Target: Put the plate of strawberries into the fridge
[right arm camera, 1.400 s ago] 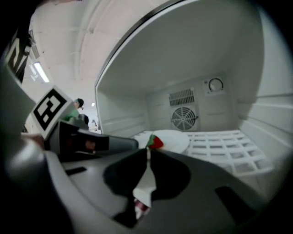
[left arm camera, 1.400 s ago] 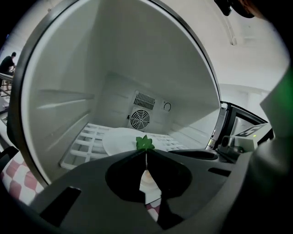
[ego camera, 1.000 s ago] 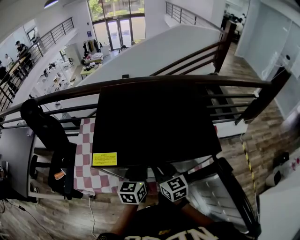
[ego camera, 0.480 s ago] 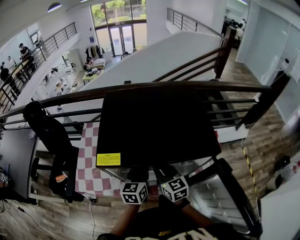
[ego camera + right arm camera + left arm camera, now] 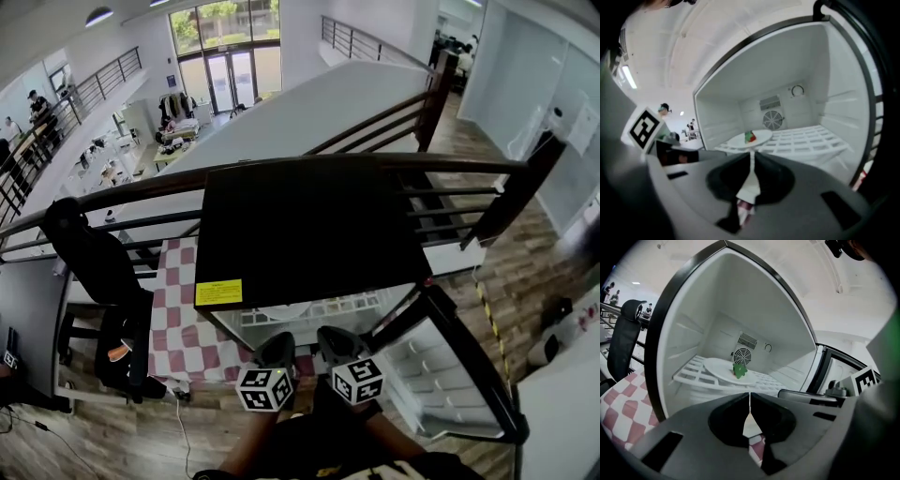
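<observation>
- Your left hand-held gripper [image 5: 750, 404] is pressed together, holding nothing.
- Your right hand-held gripper [image 5: 752, 163] is likewise pressed together, empty.
- The plate [image 5: 717, 368] with its strawberry [image 5: 739, 371] sits on the shelf [image 5: 691, 375] inside the fridge [image 5: 703, 310].

1 fridge [image 5: 309, 234], 1 plate [image 5: 717, 367], 1 strawberry [image 5: 739, 371], 1 wire shelf [image 5: 811, 138], 2 grippers [image 5: 278, 349] [image 5: 330, 339], 1 black chair [image 5: 89, 262]

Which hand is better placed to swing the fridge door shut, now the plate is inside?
Right gripper, probably: the open door hangs on its side, and its jaws are shut and empty. The plate already rests on the shelf.
</observation>
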Tool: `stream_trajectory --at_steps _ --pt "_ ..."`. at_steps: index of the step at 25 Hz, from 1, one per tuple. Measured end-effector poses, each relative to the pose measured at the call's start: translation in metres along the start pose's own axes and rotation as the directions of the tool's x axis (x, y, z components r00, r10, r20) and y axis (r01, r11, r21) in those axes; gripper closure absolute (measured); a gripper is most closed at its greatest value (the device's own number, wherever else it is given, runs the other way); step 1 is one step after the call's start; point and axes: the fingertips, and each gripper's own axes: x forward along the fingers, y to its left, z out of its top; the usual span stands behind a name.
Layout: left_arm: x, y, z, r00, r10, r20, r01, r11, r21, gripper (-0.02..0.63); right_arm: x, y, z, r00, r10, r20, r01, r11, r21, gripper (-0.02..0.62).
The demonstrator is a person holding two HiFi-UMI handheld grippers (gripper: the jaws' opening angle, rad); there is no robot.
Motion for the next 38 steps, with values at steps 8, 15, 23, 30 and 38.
stream_trajectory --at_steps 8,15,23,30,38 --pt "-0.052 -0.018 -0.018 0.999 -0.034 -0.003 0.034 0.997 0.064 0.577 -0.049 0.028 -0.013 0.995 -0.067 0.072 0.064 0.997 0.041 0.555" --pt "-0.094 -0.038 0.01 0.992 -0.063 0.109 0.043 0.983 0.179 0.577 -0.078 0.066 0.009 0.984 -0.071 0.165 0.077 0.997 -0.031 0.573" --pt "-0.119 -0.047 0.02 0.978 -0.083 0.189 0.045 0.979 0.2 0.577 -0.092 0.092 0.013 0.98 -0.063 0.19 0.084 0.991 -0.107 0.574" --pt "-0.115 -0.045 0.018 0.977 -0.086 0.198 0.052 0.984 0.168 0.577 -0.092 0.094 0.005 0.986 -0.063 0.155 0.08 0.991 -0.108 0.574" --pt "-0.1 -0.044 0.016 0.979 -0.087 0.186 0.058 0.987 0.153 0.577 -0.083 0.094 -0.001 0.992 -0.039 0.119 0.053 0.993 -0.11 0.574"
